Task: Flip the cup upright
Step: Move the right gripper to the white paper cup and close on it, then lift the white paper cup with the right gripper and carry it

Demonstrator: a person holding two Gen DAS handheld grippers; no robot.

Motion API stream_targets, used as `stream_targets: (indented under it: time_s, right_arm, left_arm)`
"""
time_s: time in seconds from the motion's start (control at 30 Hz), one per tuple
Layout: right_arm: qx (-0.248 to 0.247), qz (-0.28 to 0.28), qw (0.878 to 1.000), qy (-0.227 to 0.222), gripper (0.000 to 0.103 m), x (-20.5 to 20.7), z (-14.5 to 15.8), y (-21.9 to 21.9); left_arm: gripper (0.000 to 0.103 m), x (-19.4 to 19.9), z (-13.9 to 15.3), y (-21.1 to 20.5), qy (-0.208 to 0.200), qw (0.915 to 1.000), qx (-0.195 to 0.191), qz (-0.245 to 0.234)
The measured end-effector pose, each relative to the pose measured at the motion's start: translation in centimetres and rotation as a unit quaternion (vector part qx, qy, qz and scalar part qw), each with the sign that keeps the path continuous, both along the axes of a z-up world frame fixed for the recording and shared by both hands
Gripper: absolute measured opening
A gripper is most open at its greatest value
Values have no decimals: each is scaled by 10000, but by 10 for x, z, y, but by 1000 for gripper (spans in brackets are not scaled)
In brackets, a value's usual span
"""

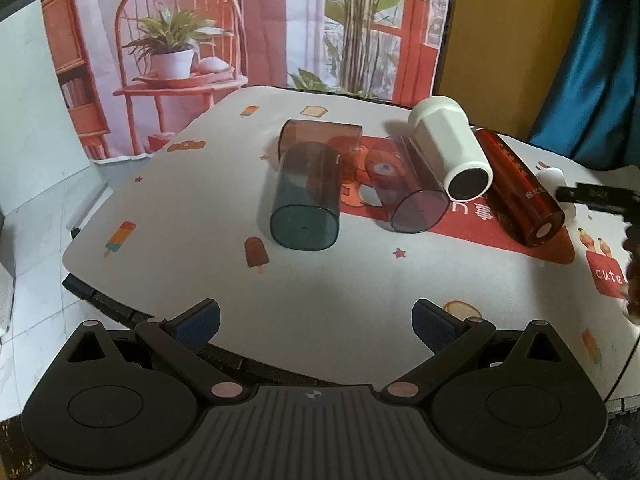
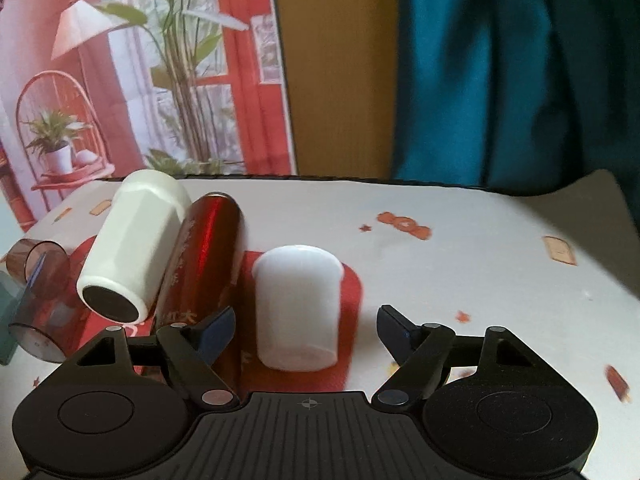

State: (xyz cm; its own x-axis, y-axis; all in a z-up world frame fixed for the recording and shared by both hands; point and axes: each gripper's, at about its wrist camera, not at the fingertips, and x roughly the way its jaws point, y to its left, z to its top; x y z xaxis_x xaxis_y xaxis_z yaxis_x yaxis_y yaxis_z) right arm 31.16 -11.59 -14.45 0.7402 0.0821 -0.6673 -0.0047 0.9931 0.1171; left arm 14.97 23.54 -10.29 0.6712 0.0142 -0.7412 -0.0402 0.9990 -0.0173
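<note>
- The small, matte white cup (image 2: 297, 306) stands mouth-down on the red printed patch (image 2: 351, 300) of the pale cartoon-patterned table mat (image 2: 500, 264); its closed base faces up and its wall tapers slightly; its outline is soft with blur
- The right gripper (image 2: 306, 330) is at the cup with its jaws spread wide; the dark blue ribbed pads (image 2: 218, 330) sit either side of the cup, and neither touches it
- Just left of the cup lies the glossy, dark red metallic cylinder with pale lettering (image 2: 208, 256); the ivory faceted tumbler with a dark interior (image 2: 134, 240) leans on it, mouth toward the camera
- The left gripper (image 1: 316, 322) hangs over the near edge of the mat, jaws spread and holding nothing
- Only the left wrist view shows the translucent cups well: a smoky teal rounded-rectangular cup (image 1: 308, 192) on its side, a translucent brown cup (image 1: 320, 136) behind it, and a purple-tinted clear cup (image 1: 404, 188) beside the ivory tumbler; the right wrist view catches only their edges at far left
- In the left wrist view the white cup is barely seen behind the red cylinder, with one black finger (image 1: 592, 196) of the right gripper in front of it
- Behind the table hangs a printed backdrop of a chair and potted plants (image 1: 180, 40); a teal curtain (image 2: 520, 72) fills the right wrist view's upper right
</note>
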Motion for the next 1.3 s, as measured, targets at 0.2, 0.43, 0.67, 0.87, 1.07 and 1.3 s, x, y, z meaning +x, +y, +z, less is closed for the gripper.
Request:
stream_targets:
  time_s: [0.2,0.43,0.67,0.87,1.07,1.3]
  right_arm:
    - [209,-225,9993,209,68,12,-13,-6]
    - [246,-270,9988,319,48,6,-16,-11]
    - [376,-461,9974,404,48,-26,-15,-28]
    - [356,-515,9967,512,48,-59,-11,-28]
    - [382,-514,9963,575,48,-96,-8,-12]
    - [565,-529,9942,749,48,-131,-4,9]
  left_arm:
    - [103,3,-4,0,117,9999,-1,-22]
    - [103,5,-6,0,144,9999,30,-5]
    - [103,3,-5,0,149,9999,-25,-48]
    - [103,-1,-3,0,90,9999,-89,-91]
    - [103,-9,1,0,-46,9997,-172,-144]
    - [103,-13,1,8,-95,9991,-388,-104]
